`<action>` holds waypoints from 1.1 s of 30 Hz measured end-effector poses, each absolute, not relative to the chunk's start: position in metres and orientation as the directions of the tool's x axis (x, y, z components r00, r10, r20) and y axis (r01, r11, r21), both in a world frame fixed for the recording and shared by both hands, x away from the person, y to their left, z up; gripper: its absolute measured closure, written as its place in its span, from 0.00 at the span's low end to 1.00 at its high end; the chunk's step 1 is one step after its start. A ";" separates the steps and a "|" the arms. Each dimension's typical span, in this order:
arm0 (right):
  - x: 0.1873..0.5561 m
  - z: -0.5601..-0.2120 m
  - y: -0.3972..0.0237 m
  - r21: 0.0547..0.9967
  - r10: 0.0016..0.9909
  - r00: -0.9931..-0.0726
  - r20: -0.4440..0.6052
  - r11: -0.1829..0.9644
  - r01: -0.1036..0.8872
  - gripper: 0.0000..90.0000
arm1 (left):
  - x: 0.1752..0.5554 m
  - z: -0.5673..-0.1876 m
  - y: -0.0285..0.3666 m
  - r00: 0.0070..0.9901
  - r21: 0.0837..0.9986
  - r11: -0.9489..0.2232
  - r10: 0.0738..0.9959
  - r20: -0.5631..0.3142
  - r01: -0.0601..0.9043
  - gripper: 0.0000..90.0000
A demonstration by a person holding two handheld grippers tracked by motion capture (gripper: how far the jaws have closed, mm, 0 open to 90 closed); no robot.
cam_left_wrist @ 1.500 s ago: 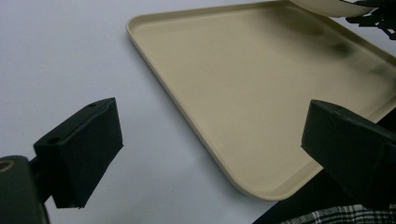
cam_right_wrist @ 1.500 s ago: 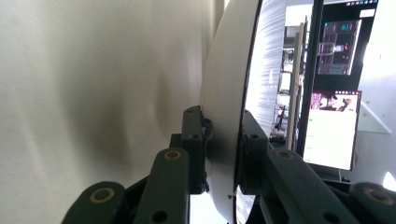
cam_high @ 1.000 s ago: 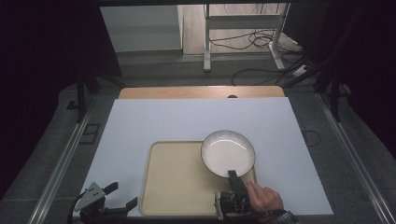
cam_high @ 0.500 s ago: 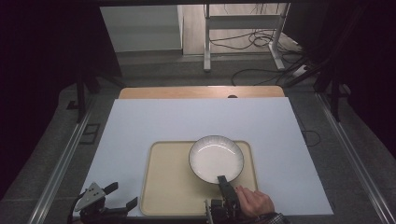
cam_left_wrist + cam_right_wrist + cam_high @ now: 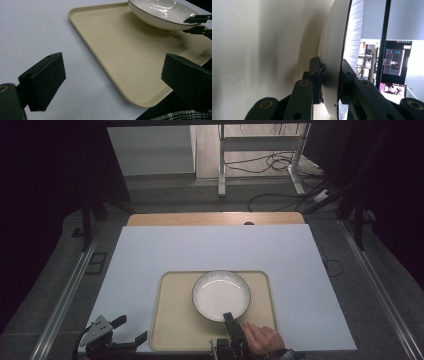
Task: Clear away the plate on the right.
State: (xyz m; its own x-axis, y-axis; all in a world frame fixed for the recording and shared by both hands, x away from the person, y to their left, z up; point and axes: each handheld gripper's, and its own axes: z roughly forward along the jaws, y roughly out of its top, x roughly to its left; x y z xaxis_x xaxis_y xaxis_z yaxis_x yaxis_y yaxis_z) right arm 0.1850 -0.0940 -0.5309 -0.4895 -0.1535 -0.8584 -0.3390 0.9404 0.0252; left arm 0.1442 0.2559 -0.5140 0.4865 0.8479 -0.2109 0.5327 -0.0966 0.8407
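1. Dark floor with loose cables surrounds the counter, which wears a smooth, matte white sheet over a wooden top; no brand or writing is readable anywhere.
2. At the near left edge the left gripper hovers with its black block jaws well apart, nothing between them.
3. A beige plastic tray, rectangular with rounded corners and a low raised rim, lies on the sheet.
4. Over it, the round white bowl, glossy, ribbed inside, dark-edged, is pinched at its near rim.
5. The right gripper is clamped on that rim, one jaw inside and one outside.
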 end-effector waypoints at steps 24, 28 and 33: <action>0.183 -0.551 -0.084 -0.033 -0.209 -0.483 -0.850 0.937 -0.347 0.88 | 0.144 -0.514 0.256 0.486 0.840 -0.097 0.848 -0.211 0.534 0.06; 0.183 -0.549 -0.084 -0.033 -0.214 -0.504 -0.837 0.938 -0.344 0.87 | 0.144 -0.514 0.256 0.486 0.839 -0.098 0.848 -0.210 0.534 0.06; 0.184 -0.549 -0.086 -0.011 -0.197 -0.512 -0.836 0.939 -0.344 0.85 | 0.145 -0.514 0.256 0.485 0.839 -0.099 0.849 -0.210 0.535 0.06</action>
State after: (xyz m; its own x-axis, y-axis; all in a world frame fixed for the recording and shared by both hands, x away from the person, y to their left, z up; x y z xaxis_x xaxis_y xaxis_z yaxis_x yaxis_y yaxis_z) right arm 0.1843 -0.0855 -0.5487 -0.5120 -0.1972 -0.8360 -0.3437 0.9390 -0.0110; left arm 0.1445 0.2556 -0.5141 0.4854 0.8487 -0.2100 0.5355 -0.0987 0.8388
